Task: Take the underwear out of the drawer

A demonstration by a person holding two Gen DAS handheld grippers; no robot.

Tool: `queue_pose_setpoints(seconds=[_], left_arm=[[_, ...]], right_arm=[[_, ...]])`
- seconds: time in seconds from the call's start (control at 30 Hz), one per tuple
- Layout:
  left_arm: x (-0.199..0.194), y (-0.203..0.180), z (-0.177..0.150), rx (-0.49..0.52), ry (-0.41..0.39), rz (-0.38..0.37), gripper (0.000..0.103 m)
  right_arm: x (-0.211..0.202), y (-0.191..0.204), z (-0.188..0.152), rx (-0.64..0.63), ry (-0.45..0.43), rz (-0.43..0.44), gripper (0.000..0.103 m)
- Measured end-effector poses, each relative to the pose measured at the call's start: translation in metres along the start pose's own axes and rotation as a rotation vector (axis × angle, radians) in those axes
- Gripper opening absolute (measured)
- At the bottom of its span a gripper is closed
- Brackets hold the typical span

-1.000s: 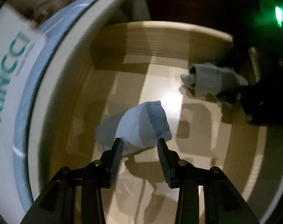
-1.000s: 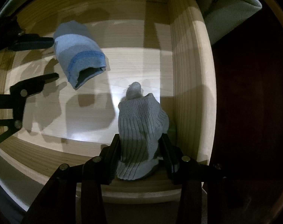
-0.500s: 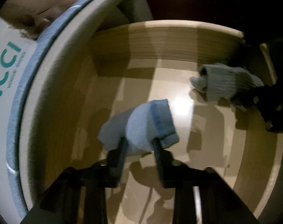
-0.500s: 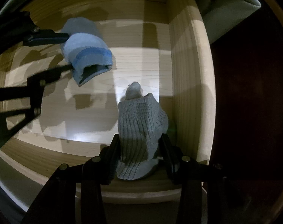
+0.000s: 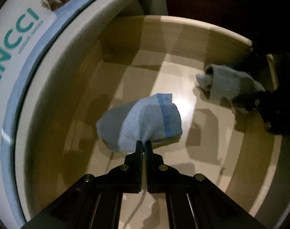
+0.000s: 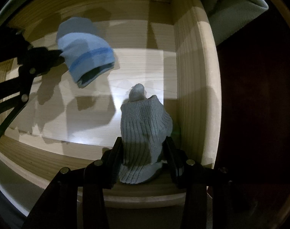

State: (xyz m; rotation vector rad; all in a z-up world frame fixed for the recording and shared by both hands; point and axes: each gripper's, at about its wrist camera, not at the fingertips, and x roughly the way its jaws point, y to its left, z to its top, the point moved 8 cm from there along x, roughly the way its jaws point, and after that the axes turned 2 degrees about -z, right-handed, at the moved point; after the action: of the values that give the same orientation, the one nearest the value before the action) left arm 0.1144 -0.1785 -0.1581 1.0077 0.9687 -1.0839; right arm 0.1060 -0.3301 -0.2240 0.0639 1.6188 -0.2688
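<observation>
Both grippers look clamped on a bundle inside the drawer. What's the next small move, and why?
Probably lift both straight up. The left gripper is pinched shut on the blue bundle, the right gripper clamps the grey ribbed bundle, and both are inside the drawer walls.

A home, most likely a bedroom — a pale wooden drawer (image 6: 194,87) stands pulled open in dim light, holding rolled socks: a light blue pair (image 5: 145,122) and a grey ribbed pair (image 6: 145,133). Beside it sits a white-and-blue box (image 5: 20,43) printed with teal lettering.
</observation>
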Motion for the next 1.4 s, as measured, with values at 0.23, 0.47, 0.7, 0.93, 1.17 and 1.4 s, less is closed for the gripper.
queue_pose_setpoints(seconds=[0.23, 0.47, 0.7, 0.93, 1.17, 1.4], left_arm=[[-0.005, -0.003, -0.027, -0.048, 0.048, -0.011, 0.002], [-0.016, -0.007, -0.063, -0.092, 0.126, 0.004, 0.002], [-0.023, -0.008, -0.096, -0.166, 0.242, 0.036, 0.002], [-0.04, -0.006, -0.14, -0.365, 0.346, 0.006, 0.002], [-0.03, -0.005, -0.16, -0.602, 0.415, -0.042, 0.002], [-0.036, 0.005, -0.187, -0.827, 0.431, -0.051, 0.002]], right_arm=[[0.0, 0.001, -0.001, -0.004, -0.001, 0.0, 0.041], [-0.001, 0.004, 0.001, -0.008, -0.006, -0.011, 0.041], [-0.002, 0.008, 0.003, -0.008, -0.009, -0.02, 0.041], [-0.001, 0.013, 0.005, -0.016, -0.005, -0.039, 0.041], [0.0, 0.018, 0.008, -0.025, -0.005, -0.05, 0.041], [0.0, 0.02, 0.008, -0.035, -0.006, -0.053, 0.042]])
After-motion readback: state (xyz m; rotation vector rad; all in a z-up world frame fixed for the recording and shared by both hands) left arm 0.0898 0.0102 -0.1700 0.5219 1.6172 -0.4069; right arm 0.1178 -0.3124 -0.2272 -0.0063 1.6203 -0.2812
